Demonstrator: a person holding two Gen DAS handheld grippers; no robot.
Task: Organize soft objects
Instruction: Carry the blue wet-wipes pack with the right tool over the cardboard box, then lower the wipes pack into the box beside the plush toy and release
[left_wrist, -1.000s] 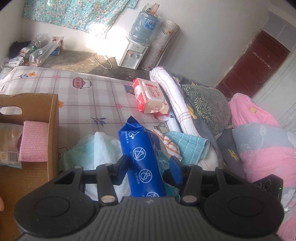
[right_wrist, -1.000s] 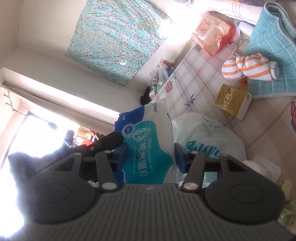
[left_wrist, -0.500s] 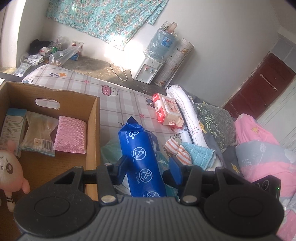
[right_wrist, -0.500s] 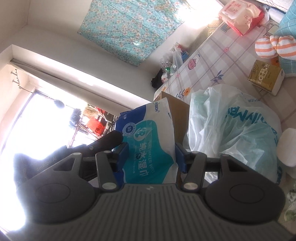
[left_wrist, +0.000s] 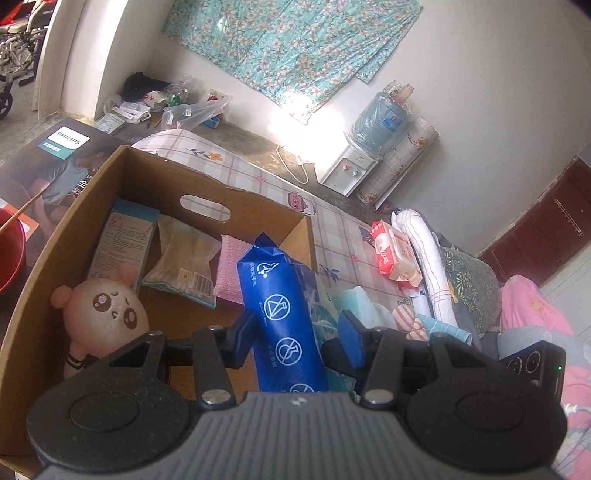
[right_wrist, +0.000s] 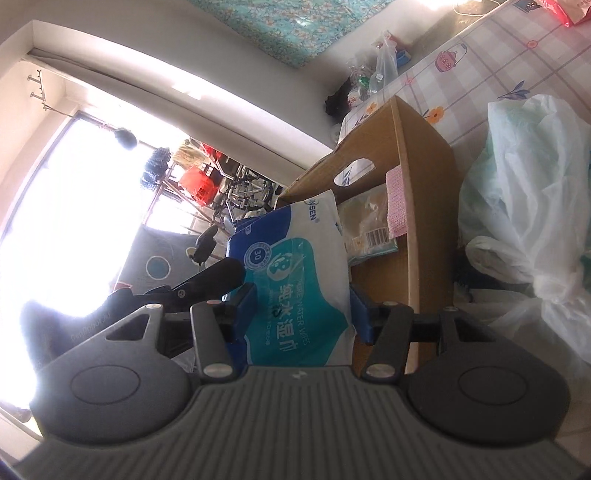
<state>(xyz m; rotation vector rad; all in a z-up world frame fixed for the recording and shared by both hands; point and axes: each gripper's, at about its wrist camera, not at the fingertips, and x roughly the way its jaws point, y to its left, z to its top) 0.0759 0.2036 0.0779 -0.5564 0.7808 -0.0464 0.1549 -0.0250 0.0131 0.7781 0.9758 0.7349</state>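
Both grippers grip one blue and white wet wipes pack, seen edge-on in the left wrist view (left_wrist: 282, 317) and face-on in the right wrist view (right_wrist: 299, 284). My left gripper (left_wrist: 295, 332) and my right gripper (right_wrist: 301, 306) are shut on it, above the near right part of an open cardboard box (left_wrist: 155, 173), also in the right wrist view (right_wrist: 424, 229). In the box lie a pink-eared plush toy (left_wrist: 105, 312), a pink sponge cloth (left_wrist: 231, 269), a clear bagged item (left_wrist: 184, 262) and a light blue packet (left_wrist: 123, 240).
On the checked bed sheet (left_wrist: 332, 229) lie a red wipes pack (left_wrist: 393, 253), a rolled white towel (left_wrist: 424, 258), a striped cloth (left_wrist: 408, 321), pillows and a pink blanket (left_wrist: 535, 317). White plastic bags (right_wrist: 524, 192) sit beside the box. A water dispenser (left_wrist: 354, 166) stands by the wall.
Both grippers have carried the wipes pack leftward from over the plastic bags to above the box. The box interior and plush toy have come into view.
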